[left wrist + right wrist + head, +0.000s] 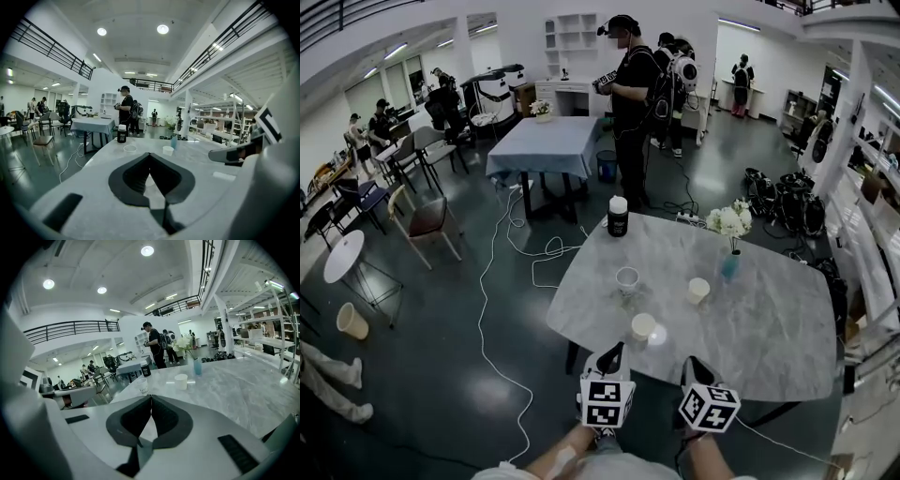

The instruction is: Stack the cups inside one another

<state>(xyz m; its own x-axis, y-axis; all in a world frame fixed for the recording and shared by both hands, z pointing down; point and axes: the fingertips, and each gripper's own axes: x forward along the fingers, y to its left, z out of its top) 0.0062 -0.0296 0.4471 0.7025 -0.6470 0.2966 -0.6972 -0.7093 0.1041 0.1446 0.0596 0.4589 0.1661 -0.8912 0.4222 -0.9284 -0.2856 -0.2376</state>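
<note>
- Marble table (769, 328) carries three cups, apart: near cup (643, 326), clear cup (627, 278), right cup (698, 290).
- Your left gripper (612, 352) and right gripper (691, 364) hang at its near edge, jaws together, empty.
- Expect the cups to be light, thin and easily tipped; pinch one wall at the rim, gently.

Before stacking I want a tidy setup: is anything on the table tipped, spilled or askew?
Nothing stands out: the clear cup and both white cups stand upright and apart on the table; the bottle and flower vase are upright; no spill shows.
</note>
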